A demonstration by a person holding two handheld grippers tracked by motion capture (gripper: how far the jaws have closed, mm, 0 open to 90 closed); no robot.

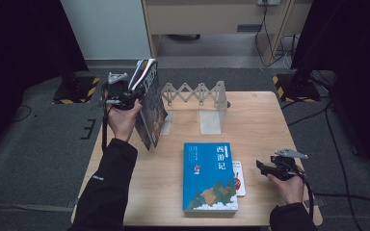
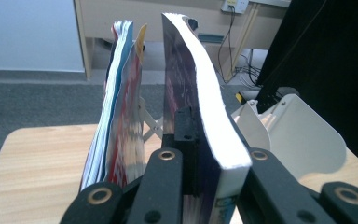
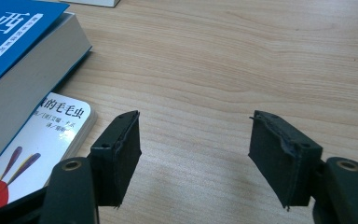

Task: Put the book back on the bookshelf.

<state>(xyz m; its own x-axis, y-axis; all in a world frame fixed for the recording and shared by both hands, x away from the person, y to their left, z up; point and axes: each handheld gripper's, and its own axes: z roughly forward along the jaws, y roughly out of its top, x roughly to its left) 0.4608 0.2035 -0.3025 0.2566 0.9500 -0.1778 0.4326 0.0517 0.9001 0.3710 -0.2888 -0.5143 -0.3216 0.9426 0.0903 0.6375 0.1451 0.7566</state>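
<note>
Left gripper [image 1: 131, 100] is clamped on a dark-covered paperback book [image 1: 150, 103] — held upright off the light wooden table [image 1: 262, 120], above its far-left part, tilted slightly, just left of the white accordion-style metal book stand [image 1: 200, 96]. In the left gripper view the jaws pinch the book's [image 2: 200, 116] bottom edge, white page block facing right; a thinner glossy colourful booklet [image 2: 121, 116] stands just beside it on the left, and the stand's white end plate [image 2: 303, 135] is off to the right.

Right gripper [image 1: 265, 167] hovers low at the near-right of the table, jaws apart, nothing between them — bare wood under the pads [image 3: 121, 154].

A thick blue hardcover book [image 1: 209, 175] lies flat at centre-front, partly covering a small white board book [image 1: 239, 178] that lies just left of the right gripper.
</note>
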